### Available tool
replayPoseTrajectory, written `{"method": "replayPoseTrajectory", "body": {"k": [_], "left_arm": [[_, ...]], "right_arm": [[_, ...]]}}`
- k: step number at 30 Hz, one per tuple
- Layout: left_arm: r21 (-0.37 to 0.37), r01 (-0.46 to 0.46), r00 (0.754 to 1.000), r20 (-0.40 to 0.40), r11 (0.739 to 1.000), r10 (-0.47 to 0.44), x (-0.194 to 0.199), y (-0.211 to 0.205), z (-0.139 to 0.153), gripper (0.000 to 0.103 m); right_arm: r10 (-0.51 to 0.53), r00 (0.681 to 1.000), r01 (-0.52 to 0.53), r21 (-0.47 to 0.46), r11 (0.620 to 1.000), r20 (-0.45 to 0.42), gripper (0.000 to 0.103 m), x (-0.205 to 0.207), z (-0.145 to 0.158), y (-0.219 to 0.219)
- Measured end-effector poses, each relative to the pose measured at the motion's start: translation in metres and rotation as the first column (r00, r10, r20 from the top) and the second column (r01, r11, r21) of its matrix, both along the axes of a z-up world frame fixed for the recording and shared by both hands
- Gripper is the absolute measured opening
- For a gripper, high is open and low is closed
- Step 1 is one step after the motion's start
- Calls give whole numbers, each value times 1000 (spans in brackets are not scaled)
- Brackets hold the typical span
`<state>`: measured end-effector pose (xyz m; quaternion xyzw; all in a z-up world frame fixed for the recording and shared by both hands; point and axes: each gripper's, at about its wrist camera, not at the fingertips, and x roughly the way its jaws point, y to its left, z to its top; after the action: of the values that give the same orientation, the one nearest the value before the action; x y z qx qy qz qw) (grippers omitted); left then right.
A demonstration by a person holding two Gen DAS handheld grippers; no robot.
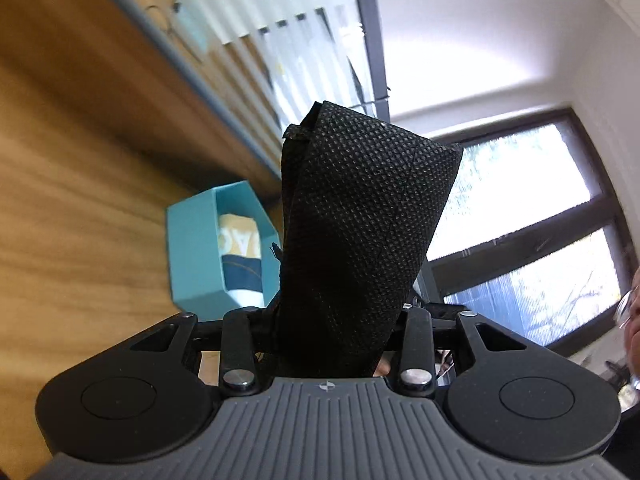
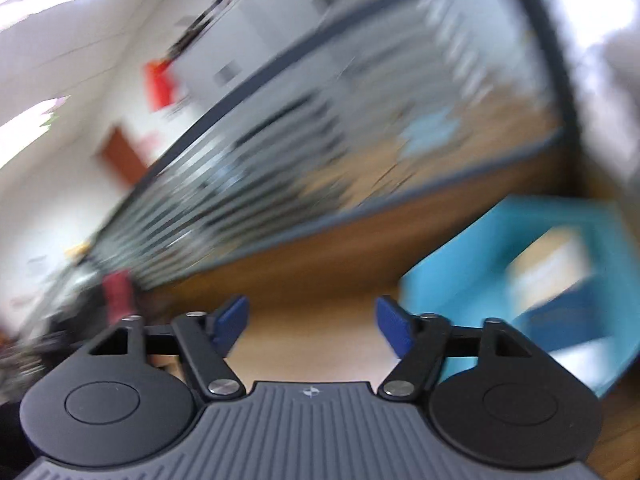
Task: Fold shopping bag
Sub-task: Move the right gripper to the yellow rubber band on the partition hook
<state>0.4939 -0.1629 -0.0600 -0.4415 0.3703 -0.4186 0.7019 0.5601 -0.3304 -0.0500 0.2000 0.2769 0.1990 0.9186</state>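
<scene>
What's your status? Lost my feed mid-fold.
Left hand-held gripper clamped on folded black bag. Right hand-held gripper open, empty. Teal box ahead, nothing blocking.

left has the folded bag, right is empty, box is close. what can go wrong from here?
1. The black bag stands up as a loose bundle out of the left gripper; its free top could unfold.
2. The right gripper is open with nothing between its pads, so nothing backs up the fold.
3. The right view is badly blurred; it may clip the teal box nearby.

Black dimpled nonwoven shopping bag (image 1: 352,220), folded into a thick bundle, upright between the left claw's (image 1: 332,320) fingers.
</scene>
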Motion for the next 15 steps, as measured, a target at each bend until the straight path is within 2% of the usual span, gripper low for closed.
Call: {"method": "replayPoseTrajectory", "body": {"k": [1,2,5,7,9,11,15], "left_arm": [[1,12,1000,4,1000,-12,3,-4,0,41],[3,17,1000,0,1000,-17,5,-7,-1,41],[15,28,1000,-5,1000,-28,9,-13,-6,41],[16,28,1000,-9,999,-27,9,-14,-8,41],[26,17,1000,-12,1000,-16,8,-13,-10,41],[34,5,1000,-12,999,-4,7,-7,-11,41],[49,-22,1000,13,999,22,9,1,-6,41]], "right_arm": [[-15,999,17,-40,999,47,20,3,7,-1],[-6,996,12,-73,997,86,2,7,13,-1],[2,987,23,-152,988,162,0,30,28,0],[-33,983,69,-201,977,179,0,48,30,5],[-72,969,133,-254,958,236,0,65,28,18],[-85,955,161,-256,953,285,0,84,26,29],[-86,949,171,-266,949,302,0,126,12,37]]}}
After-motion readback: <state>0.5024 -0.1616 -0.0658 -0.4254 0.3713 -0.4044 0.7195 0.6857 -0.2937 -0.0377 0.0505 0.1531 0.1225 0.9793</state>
